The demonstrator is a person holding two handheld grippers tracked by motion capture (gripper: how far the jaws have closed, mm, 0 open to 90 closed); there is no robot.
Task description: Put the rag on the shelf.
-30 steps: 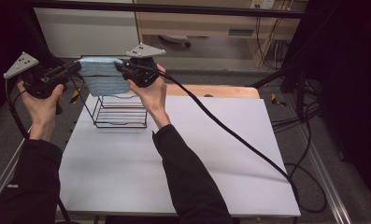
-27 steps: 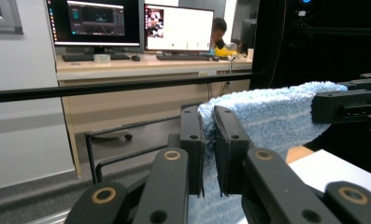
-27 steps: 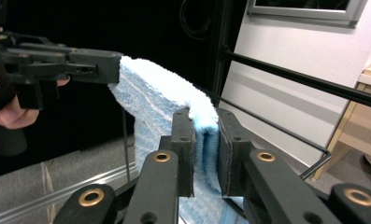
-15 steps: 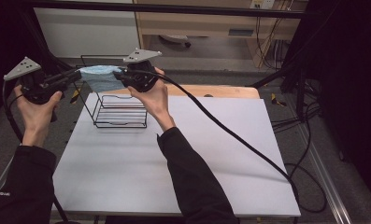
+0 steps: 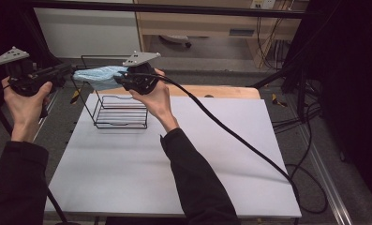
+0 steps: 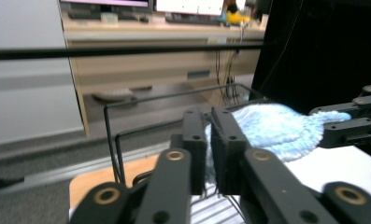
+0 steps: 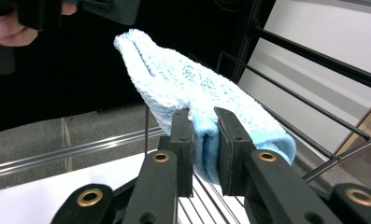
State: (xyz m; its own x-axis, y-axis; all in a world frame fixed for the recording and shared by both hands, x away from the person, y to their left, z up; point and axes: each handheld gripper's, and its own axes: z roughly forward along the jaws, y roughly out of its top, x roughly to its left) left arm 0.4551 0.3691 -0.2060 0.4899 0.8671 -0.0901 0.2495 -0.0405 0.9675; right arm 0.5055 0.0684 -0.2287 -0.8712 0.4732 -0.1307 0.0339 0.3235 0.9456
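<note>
So the wire rack (image 5: 120,111) sat on the far left part of the table (image 5: 174,173), and the cloth (image 5: 99,75) hung in the air right over its top rail, stretched left to right. The left gripper (image 5: 66,75) pinched the cloth's left end out past the table's left edge, and the right gripper (image 5: 120,78) pinched its right end above the rack's right side. A cable (image 5: 230,136) trailed from the right gripper across the table to its near right corner.
</note>
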